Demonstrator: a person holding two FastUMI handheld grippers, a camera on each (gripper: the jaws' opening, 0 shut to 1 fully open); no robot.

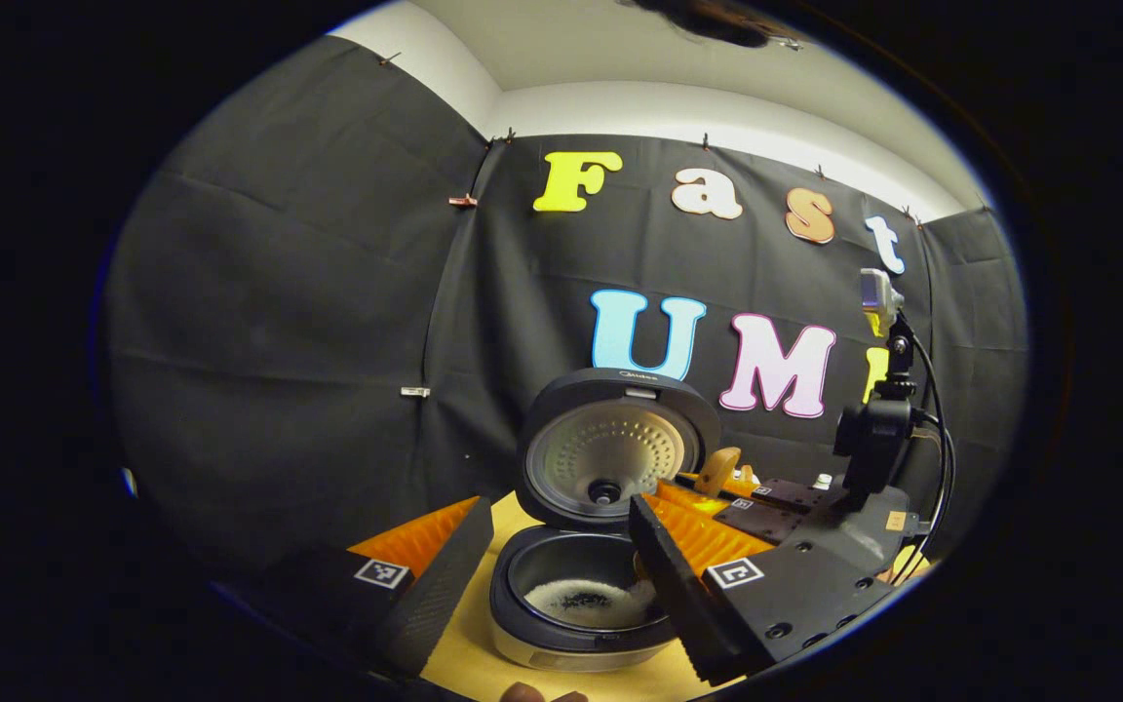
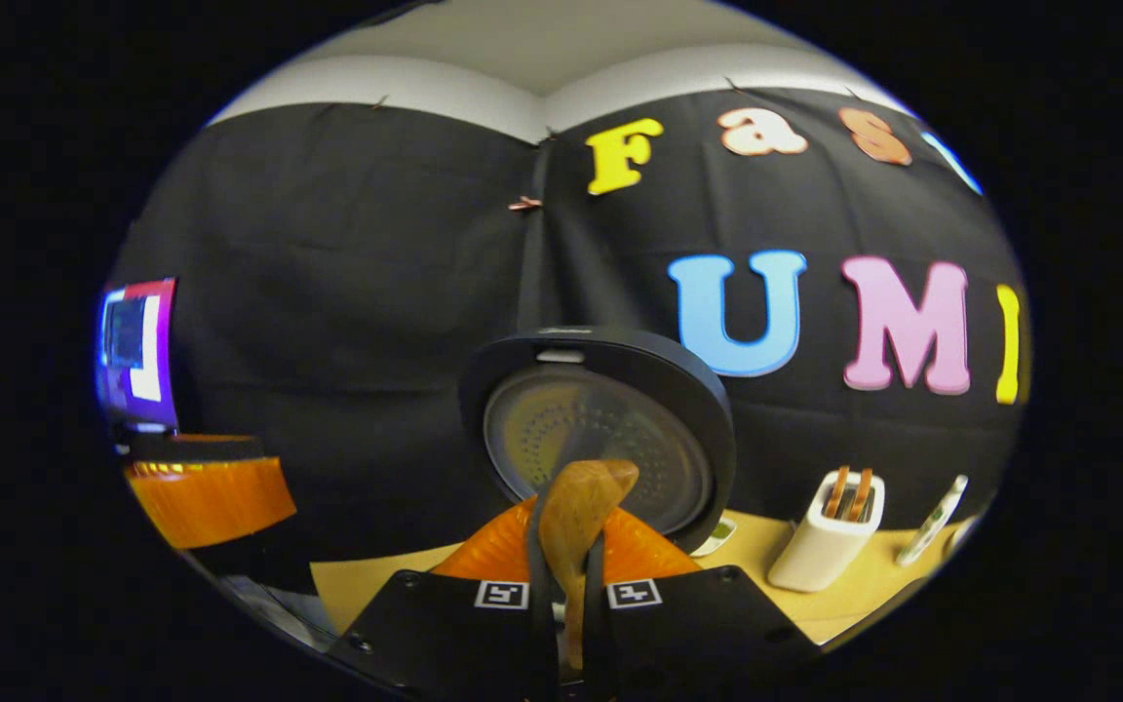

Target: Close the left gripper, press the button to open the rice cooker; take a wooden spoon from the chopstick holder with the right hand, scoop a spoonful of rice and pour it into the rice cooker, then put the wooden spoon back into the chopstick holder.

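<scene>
- Over the open cooker (image 1: 581, 585), the right gripper (image 2: 566, 595) has its fingers clamped on the spoon (image 2: 576, 517).
- Rice already lies inside the cooker; the left gripper (image 1: 542, 585) fingers are spread wide.
- Next: return the spoon to the holder (image 2: 827, 536), right of the cooker.

You are looking at a rice cooker (image 1: 576, 624) whose dark shell is showing a smooth, matt plastic finish, while its raised lid (image 1: 620, 450) is carrying a pale metal inner plate that is gleaming dully and is dimpled all over. The rice (image 1: 593, 603) in the pot is looking white and grainy. The wooden spoon (image 2: 576, 517) you are gripping is glowing warm, its wood smooth and lightly glossy. The table (image 1: 484, 663) is showing a flat, matt yellowish surface. The chopstick holder (image 2: 825, 541) is looking like smooth white plastic or ceramic; which one cannot be told. The booth wall is hanging as matt, creased cloth.
</scene>
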